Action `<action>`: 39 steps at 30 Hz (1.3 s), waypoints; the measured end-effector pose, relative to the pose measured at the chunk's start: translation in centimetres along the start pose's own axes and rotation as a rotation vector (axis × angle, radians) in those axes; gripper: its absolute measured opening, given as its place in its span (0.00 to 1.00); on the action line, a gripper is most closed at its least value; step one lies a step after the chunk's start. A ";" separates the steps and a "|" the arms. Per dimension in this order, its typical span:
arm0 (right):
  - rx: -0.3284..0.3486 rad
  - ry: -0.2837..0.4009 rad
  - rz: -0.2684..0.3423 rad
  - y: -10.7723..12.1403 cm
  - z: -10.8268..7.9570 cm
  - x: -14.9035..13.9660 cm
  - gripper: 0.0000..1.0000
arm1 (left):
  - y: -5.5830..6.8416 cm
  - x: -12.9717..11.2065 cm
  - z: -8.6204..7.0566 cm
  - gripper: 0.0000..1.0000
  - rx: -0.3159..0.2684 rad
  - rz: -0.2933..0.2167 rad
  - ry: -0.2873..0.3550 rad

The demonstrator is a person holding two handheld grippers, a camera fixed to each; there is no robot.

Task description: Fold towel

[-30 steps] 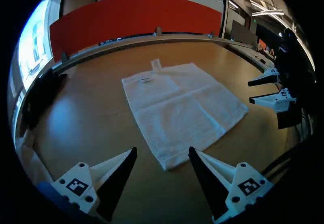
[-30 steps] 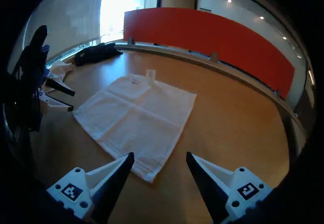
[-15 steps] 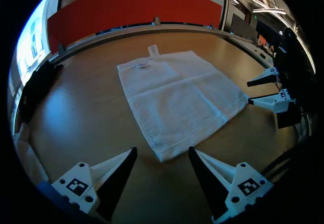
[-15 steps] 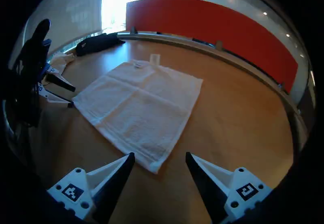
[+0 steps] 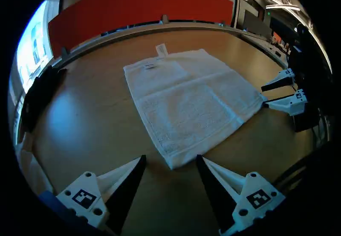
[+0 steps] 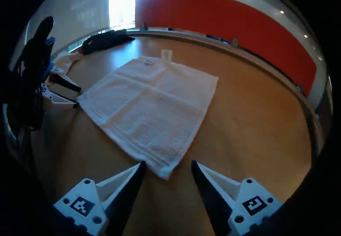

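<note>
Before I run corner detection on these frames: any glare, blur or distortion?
Left gripper view: bluish sheen on the table at left, towel sharp, fisheye curves the far table edge. Right gripper view: window blown out, towel evenly lit.

Label on the towel too small for detail — dark bundle (a bag, perhaps) blurred, indistinct.

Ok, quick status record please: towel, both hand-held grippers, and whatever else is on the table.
towel: white, spread flat, no fold made yet
tag: sticks out at the towel's far edge
left hand-held gripper: open, one near towel corner lies between its fingers, not pinched
right hand-held gripper: open, the other near corner lies between its fingers, not pinched
table: wooden, towel lies on it
dark bag: at the table's far edge
</note>
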State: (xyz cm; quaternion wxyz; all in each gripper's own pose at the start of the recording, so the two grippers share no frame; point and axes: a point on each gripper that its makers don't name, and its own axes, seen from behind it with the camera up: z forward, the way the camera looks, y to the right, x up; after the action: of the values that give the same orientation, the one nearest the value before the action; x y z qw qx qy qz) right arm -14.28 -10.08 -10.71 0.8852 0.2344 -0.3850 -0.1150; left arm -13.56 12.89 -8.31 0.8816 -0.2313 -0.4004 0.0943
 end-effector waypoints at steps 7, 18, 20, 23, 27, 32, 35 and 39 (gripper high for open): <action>0.015 -0.006 0.012 -0.1 0.1 -0.2 0.71 | 0.1 -0.1 0.0 0.82 0.005 0.018 -0.008; 0.023 -0.010 0.014 -0.3 0.1 -0.2 0.63 | 0.1 -0.1 -0.1 0.71 0.018 0.005 -0.021; 0.024 -0.010 0.013 -0.3 0.1 -0.2 0.62 | 0.2 0.0 0.0 0.70 0.017 0.009 -0.022; 0.027 -0.010 0.012 -0.5 0.1 -0.2 0.58 | 0.4 0.0 0.0 0.68 0.013 0.012 -0.024; 0.030 -0.011 0.009 -0.7 0.1 -0.2 0.51 | 0.5 0.1 0.1 0.64 0.010 0.017 -0.027; 0.031 -0.014 0.009 -0.8 0.0 -0.2 0.49 | 0.8 0.1 0.1 0.56 0.005 0.026 -0.028; 0.032 -0.018 0.011 -0.8 0.0 -0.2 0.46 | 0.9 0.1 0.1 0.53 0.003 0.030 -0.028; 0.032 -0.024 0.014 -0.7 0.0 -0.2 0.37 | 0.8 0.1 0.1 0.43 0.005 0.029 -0.031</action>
State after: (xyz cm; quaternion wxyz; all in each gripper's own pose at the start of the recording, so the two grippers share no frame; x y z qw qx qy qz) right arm -14.46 -10.59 -11.17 0.8775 0.2444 -0.3990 -0.1054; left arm -13.54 13.62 -8.57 0.8745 -0.2335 -0.4103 0.1113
